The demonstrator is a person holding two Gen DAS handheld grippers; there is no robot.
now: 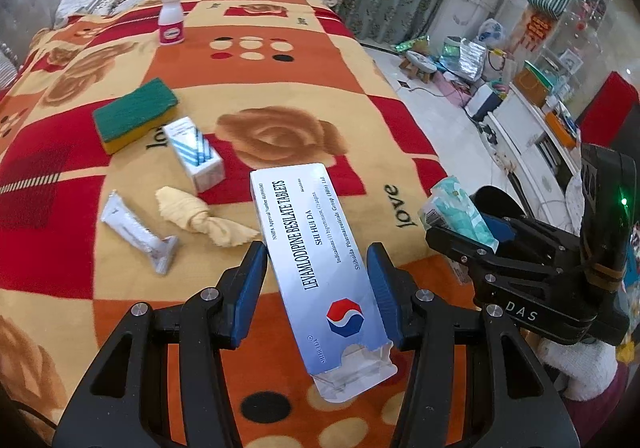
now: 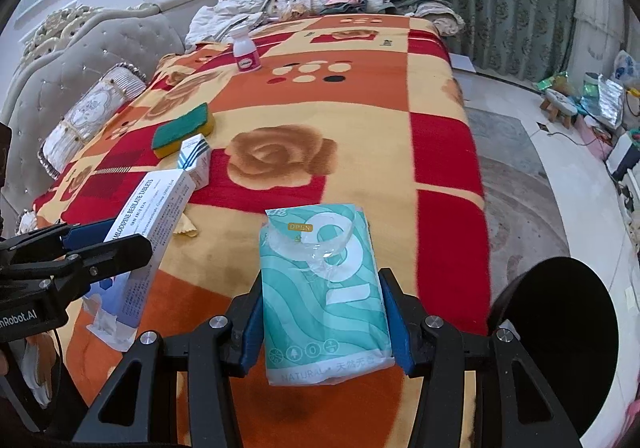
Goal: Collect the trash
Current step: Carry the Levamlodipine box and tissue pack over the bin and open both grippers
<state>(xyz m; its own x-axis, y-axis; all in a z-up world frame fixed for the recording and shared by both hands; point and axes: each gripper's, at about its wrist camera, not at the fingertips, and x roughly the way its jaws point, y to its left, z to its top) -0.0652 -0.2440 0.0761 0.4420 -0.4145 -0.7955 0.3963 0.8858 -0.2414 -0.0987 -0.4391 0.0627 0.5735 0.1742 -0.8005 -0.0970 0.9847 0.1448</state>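
Above the patterned bed blanket, left gripper pinches a silver-white cardboard tablet box; right gripper pinches a teal plastic tissue pack.

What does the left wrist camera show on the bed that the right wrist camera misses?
Only the left wrist view shows the silver foil sachet and most of the knotted yellow cloth. Only the right wrist view shows the grey tufted headboard. Both show the green-and-yellow sponge, the white pill bottle, the held white tablet box and the teal tissue pack.
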